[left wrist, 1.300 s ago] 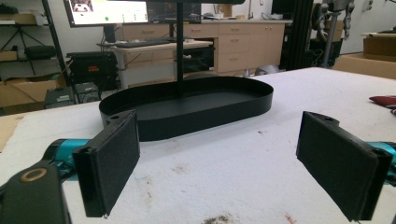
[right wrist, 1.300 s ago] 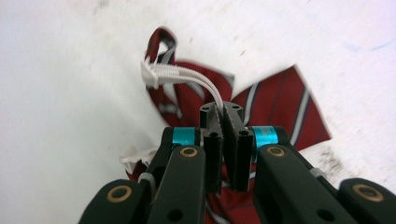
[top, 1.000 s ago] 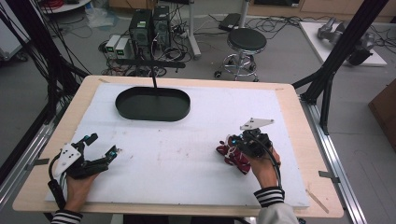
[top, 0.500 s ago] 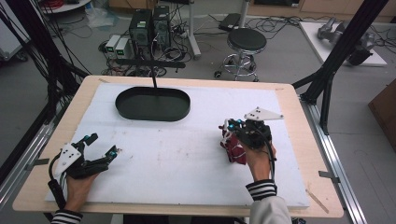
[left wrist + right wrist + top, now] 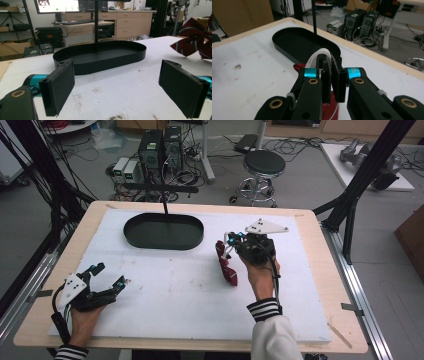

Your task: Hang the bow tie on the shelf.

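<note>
Red bow (image 5: 226, 264) carried nearer tray (image 5: 163, 231), white loop between right gripper (image 5: 329, 75) jaws

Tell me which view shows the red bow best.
The high view: the red bow hangs whole from the right gripper. The left gripper view catches part of it at the right edge; the right gripper view shows red scraps and its white band behind the jaws.

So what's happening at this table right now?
A person works two hand-held grippers over a white-covered table. The right gripper is shut on the white strap of a dark red striped fabric bow, holding it near an empty black oval tray. The left gripper rests open near the table's front edge, holding nothing.
</note>
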`<state>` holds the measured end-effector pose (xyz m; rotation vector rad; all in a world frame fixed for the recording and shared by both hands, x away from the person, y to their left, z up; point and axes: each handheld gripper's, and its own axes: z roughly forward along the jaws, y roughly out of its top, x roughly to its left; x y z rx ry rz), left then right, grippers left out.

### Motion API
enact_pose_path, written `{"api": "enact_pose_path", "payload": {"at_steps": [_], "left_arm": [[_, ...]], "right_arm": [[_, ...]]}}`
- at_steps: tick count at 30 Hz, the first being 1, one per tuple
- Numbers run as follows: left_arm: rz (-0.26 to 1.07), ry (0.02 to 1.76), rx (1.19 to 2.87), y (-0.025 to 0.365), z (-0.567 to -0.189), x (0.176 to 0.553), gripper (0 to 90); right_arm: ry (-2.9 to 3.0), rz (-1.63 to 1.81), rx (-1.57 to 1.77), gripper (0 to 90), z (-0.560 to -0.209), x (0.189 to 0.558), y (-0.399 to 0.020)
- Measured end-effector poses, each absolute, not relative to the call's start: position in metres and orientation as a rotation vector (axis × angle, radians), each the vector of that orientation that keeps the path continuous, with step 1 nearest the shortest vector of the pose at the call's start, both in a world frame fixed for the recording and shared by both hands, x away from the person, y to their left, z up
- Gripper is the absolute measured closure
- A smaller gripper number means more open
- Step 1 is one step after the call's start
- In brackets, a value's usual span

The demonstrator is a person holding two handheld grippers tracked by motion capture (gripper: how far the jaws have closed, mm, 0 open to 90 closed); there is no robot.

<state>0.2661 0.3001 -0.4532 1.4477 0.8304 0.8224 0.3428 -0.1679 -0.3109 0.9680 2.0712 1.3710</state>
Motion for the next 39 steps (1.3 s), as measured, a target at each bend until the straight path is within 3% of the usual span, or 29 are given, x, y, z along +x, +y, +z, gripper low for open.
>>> {"api": "enact_pose_path", "payload": {"at_steps": [13,39], "left_arm": [[0.819,0.83,1.451,0.3,-0.453,0.266,13.9],[0.816,0.827,1.448,0.3,-0.453,0.266,13.9]], "right_arm": [[2.005,1.513,0.935,87.0,-0.294,0.366,-0.134],[1.964,1.477,0.923,87.0,-0.28,0.429,-0.084]]}}
